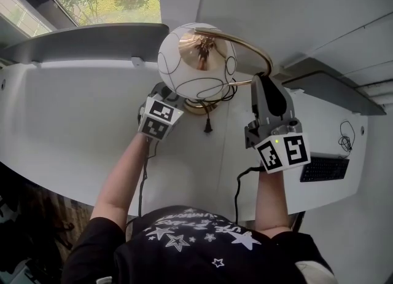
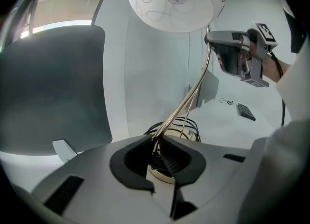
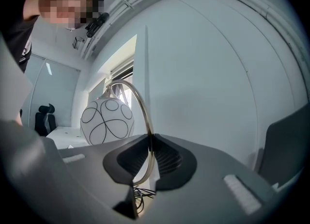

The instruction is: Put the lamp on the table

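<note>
Setting: office. Long white tabletop (image 1: pixel 80 110) against a plain white wall, with a black computer keyboard (image 1: pixel 324 169) and a loose thin cable (image 1: pixel 347 135) on it. Grey partition panels (image 1: pixel 86 40) stand along its far edge. Black office chair (image 3: pixel 45 116) at another desk. Window (image 1: pixel 110 0) shows trees outside.

The left gripper (image 2: pixel 157 148) is clamping the lamp (image 2: pixel 191 94) by its brass stem, just above the base (image 2: pixel 162 175).
Its fingers (image 2: pixel 177 162) are pressing together on the stem. High above the base the white globe shade (image 2: pixel 169 2) is hanging and the right gripper (image 2: pixel 209 38) is meeting the stem. Right of the base a keyboard (image 2: pixel 246 112) is lying on the worktop (image 2: pixel 218 128).
</note>
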The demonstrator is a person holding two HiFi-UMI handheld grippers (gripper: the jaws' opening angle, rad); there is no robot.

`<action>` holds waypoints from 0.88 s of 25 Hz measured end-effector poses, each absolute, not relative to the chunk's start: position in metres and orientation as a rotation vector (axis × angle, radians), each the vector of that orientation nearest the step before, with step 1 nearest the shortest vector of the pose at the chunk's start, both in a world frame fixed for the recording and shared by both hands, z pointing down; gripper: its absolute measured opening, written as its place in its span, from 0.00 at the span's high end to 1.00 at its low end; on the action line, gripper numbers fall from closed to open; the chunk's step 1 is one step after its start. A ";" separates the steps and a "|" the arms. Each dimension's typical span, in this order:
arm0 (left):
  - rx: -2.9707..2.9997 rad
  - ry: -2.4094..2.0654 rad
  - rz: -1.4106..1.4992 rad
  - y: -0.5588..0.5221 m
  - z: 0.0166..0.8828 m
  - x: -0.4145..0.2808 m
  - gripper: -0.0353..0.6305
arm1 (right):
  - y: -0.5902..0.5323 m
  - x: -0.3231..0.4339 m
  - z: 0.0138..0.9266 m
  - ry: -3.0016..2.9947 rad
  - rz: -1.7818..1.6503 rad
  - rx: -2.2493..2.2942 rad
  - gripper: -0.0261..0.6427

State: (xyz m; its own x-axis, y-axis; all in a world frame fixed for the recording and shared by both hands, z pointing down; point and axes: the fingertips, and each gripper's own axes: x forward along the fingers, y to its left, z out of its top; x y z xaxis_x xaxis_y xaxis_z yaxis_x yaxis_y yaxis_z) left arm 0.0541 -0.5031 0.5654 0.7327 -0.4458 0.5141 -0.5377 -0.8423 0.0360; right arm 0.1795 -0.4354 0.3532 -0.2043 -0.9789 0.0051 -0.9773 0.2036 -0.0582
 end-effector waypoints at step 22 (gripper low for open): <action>2.761 -0.946 0.543 -0.467 0.500 -0.005 0.87 | -0.397 0.167 0.322 2.344 -0.086 -2.003 0.88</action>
State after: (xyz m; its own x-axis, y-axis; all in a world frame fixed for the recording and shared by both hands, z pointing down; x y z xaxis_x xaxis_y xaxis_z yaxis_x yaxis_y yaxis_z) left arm -0.0050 -0.4666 0.5005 0.7321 -0.5571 0.3921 -0.6198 -0.7835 0.0440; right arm 0.1665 -0.3971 0.3216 -0.1554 -0.9878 -0.0068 -0.9846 0.1555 -0.0794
